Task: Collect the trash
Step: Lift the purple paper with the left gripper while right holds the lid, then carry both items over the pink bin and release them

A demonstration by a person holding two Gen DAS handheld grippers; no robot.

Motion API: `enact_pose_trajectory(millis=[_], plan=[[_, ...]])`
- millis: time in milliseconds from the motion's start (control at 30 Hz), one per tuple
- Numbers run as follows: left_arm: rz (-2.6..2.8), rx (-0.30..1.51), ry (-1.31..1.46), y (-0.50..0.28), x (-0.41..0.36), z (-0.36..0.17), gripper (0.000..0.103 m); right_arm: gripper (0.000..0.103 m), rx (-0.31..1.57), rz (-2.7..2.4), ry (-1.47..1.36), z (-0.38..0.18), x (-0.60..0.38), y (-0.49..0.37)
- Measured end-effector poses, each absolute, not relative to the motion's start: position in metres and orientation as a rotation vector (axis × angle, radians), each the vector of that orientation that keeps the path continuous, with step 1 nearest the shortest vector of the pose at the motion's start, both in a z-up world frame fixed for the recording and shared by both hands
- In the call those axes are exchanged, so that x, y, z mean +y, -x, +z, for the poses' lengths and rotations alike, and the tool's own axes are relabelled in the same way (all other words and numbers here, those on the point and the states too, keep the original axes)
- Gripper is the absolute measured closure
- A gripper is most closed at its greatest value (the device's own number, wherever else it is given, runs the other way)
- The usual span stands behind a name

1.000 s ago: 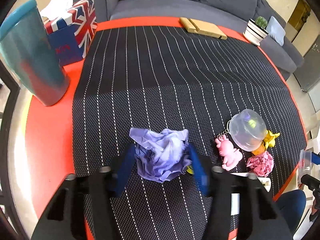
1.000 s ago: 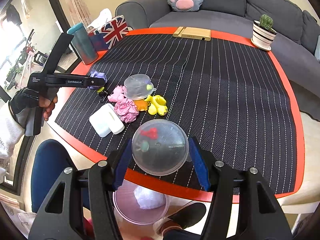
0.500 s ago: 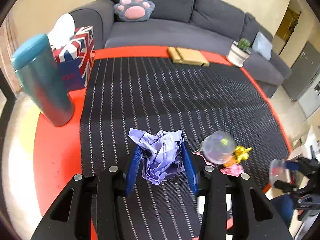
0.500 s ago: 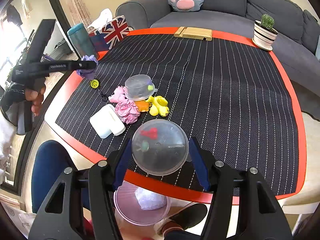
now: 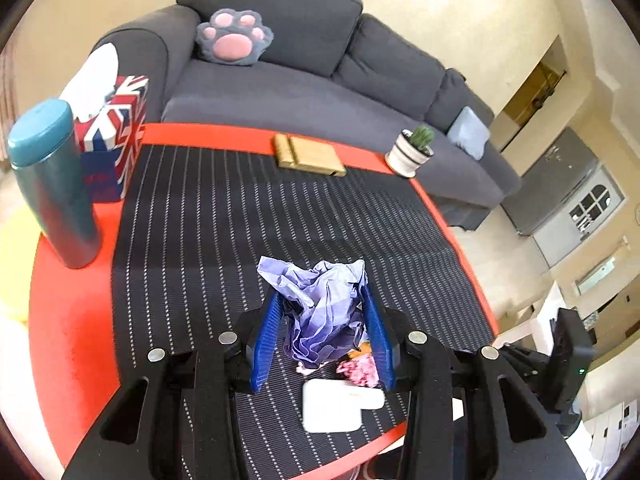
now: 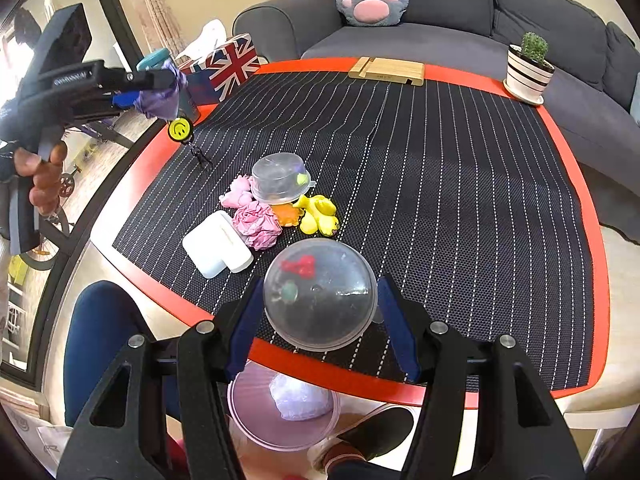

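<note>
You are mid-carry: your left gripper (image 5: 322, 334) has its jaws clamped on the crumpled lilac paper ball (image 5: 322, 312), which is lifted clear of the striped black mat (image 6: 440, 184) and, in the right wrist view, hangs above the edge of the surface, far from the pink bin. A yellow smiley keychain (image 6: 179, 129) dangles just under the wad; whether it is caught in the paper I cannot tell. Your right gripper (image 6: 320, 320) hovers over the surface edge nearest the bin, holding a clear plastic dome lid (image 6: 320, 294) between its blue pads (image 6: 244, 328). The translucent pink bin (image 6: 256, 420) sits on the floor directly below that lid, with one whitish crumpled wad (image 6: 300, 400) already inside.

Next, I judge, you need to bring the lilac ball across to above the bin and let go there. Your left hand (image 6: 42, 176) grips the handle with the tool held roughly level. A crumpled pink paper ball (image 6: 260, 224) remains on the mat, across the surface edge from the bin
</note>
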State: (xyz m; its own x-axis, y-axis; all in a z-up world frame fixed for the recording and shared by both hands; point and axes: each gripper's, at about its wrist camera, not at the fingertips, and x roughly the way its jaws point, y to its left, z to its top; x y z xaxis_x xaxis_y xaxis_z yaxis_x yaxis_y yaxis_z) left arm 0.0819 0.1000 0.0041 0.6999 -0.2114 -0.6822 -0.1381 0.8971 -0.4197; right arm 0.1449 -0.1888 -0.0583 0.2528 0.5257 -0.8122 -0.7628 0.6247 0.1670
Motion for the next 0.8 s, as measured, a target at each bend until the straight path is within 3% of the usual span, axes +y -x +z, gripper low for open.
enact_pose_trajectory(millis=[333,433,500,800], plan=[[-0.045,0.705,0.379,-0.073,0.092,0.025,0.064,0.045,0.971,0.893,0.285,-0.057,-0.190,-0.145],[0.050,0.851,0.216,-0.086,0.080,0.005,0.065,0.045,0.968,0.897,0.289,-0.056,-0.189,-0.144],[0.017,0.811,0.319,-0.081,0.090,0.004,0.065,0.045,0.969,0.898,0.280,-0.056,-0.189,-0.144],[0.021,0.829,0.260,-0.079,0.088,0.003,0.065,0.045,0.966,0.896,0.289,-0.056,-0.189,-0.143]])
